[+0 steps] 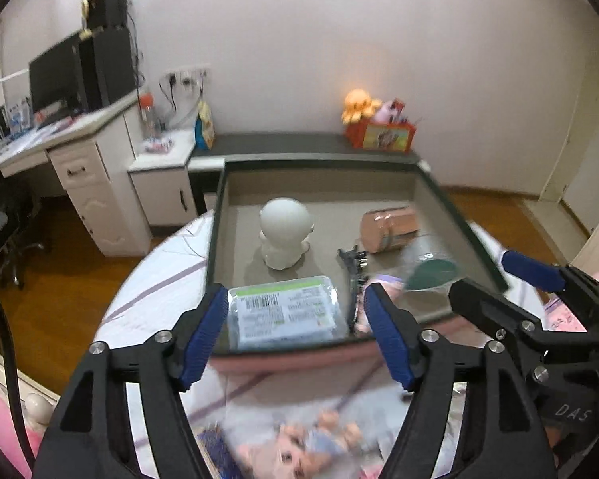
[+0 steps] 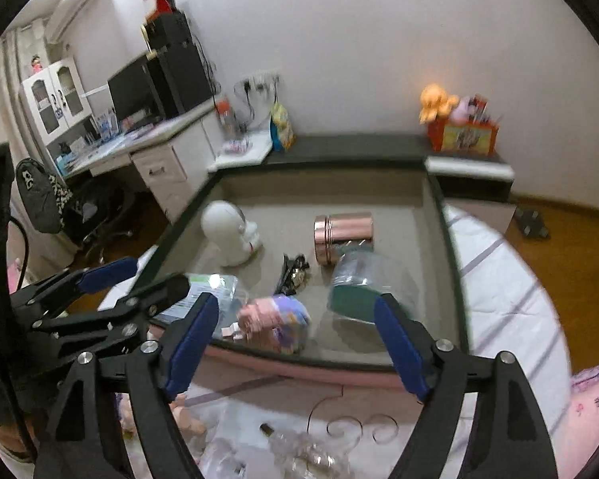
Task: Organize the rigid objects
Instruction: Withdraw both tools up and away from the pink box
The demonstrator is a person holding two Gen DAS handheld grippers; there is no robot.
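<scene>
A: Where had the things ended up?

B: In the grey tray (image 1: 439,195), which filled the middle of both wrist views and lay on a bed with a striped sheet (image 2: 511,279). The white figurine (image 1: 285,235) stood upright toward the tray's left. The copper tin (image 2: 345,237) lay on its side right of centre, and a dark keyring-like clump (image 2: 293,275) sat between them, too blurred to name properly. Nearer the lower rim lay the labelled plastic box (image 1: 285,311), a small pink-and-purple toy (image 2: 277,321) and a clear jar with a green lid (image 2: 359,287), tipped over.

A: And the jaws?

B: The left gripper (image 1: 295,335) had its jaws spread wide with nothing gripped; the labelled box appeared between the blue pads (image 1: 205,335), but beyond them, not pressed. The right gripper (image 2: 295,347) also stood wide open and empty, framing the toy and the jar without touching either.

A: Anything round about?

B: A doll (image 1: 295,447) lay blurred on the bed at the bottom of the left view, and a clear bottle (image 2: 299,451) at the bottom of the right. A white desk (image 1: 72,135) with a monitor (image 1: 56,76) occupied the upper left, and an orange box (image 1: 383,135) with an orange plush sat at upper right.
</scene>
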